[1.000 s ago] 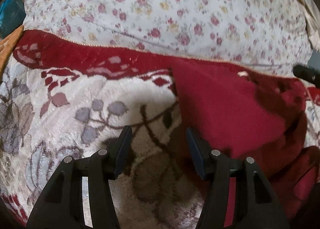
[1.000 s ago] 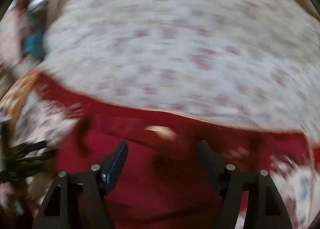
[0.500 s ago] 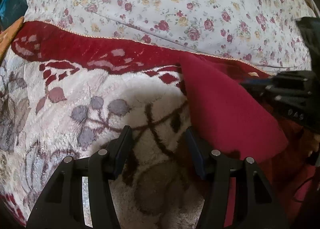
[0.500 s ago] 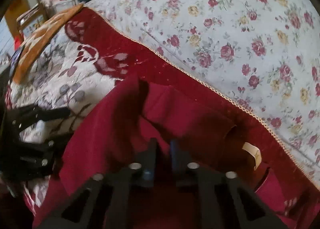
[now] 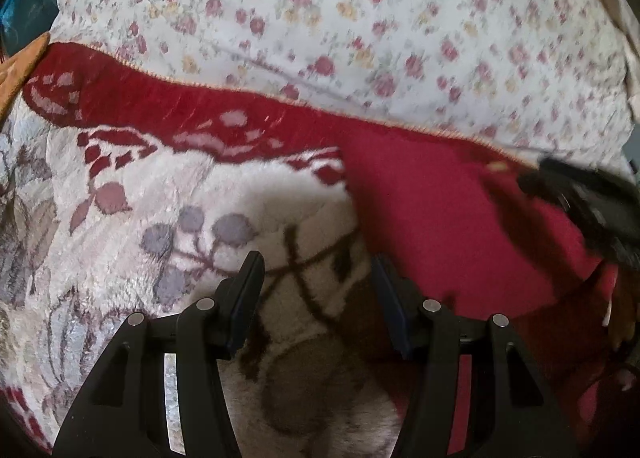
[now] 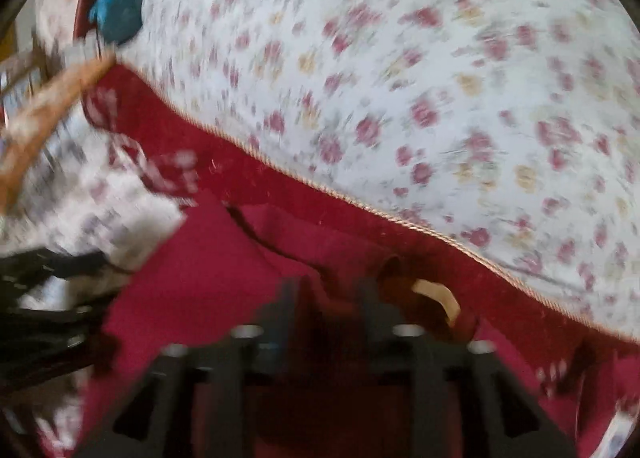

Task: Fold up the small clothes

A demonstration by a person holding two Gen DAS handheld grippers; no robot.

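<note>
A small red garment (image 5: 452,226) lies partly folded on a plush floral blanket (image 5: 160,226). In the right wrist view the garment (image 6: 208,282) fills the lower middle, with a cream neck label (image 6: 438,294) showing. My left gripper (image 5: 316,290) is open and empty over the blanket, just left of the garment's edge. My right gripper (image 6: 326,306) hovers over the garment with its jaws partly apart; the view is blurred. It shows as a dark shape in the left wrist view (image 5: 588,202) at the right.
A white bedsheet with small red and yellow flowers (image 5: 360,30) lies beyond the blanket's red border (image 5: 168,106). An orange wooden edge (image 6: 44,118) and a blue object (image 6: 118,14) sit at the far left.
My right gripper went from open to shut on the garment, and its jaws now stand partly apart while it moves. The left gripper has stayed open in place.
</note>
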